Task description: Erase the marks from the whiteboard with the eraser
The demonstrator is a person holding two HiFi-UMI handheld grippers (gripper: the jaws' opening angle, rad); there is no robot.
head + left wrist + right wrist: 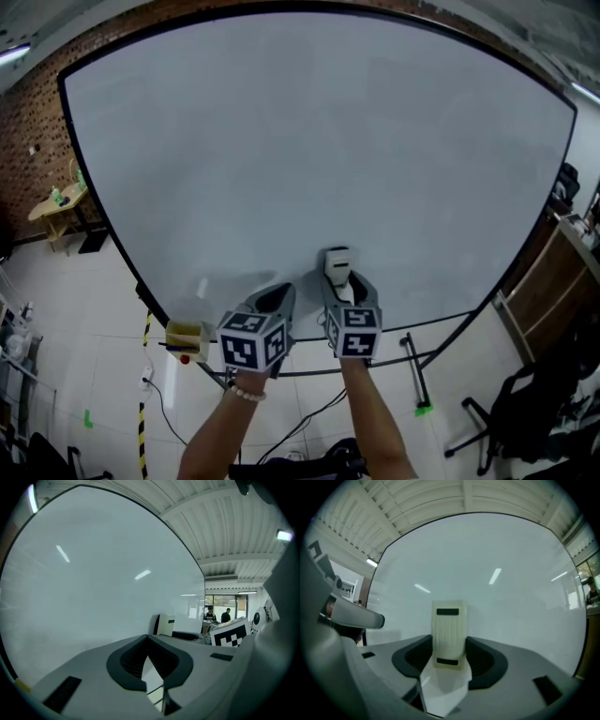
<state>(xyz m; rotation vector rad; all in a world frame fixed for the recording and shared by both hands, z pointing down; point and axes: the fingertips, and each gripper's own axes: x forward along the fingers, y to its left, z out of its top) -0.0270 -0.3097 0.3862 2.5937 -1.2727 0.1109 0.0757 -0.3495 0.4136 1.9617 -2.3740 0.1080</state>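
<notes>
A big whiteboard fills the head view, and I see no marks on it. My right gripper is shut on a cream ribbed eraser, which is held upright low on the board near its bottom edge. In the right gripper view the eraser stands between the jaws of that gripper in front of the whiteboard. My left gripper is just left of it, shut and holding nothing. The left gripper view shows its tips meeting, with the eraser beyond them.
A yellow holder with markers hangs at the board's lower left corner. The board's black stand has feet on the tiled floor. A small table stands far left; a wooden counter and an office chair stand on the right.
</notes>
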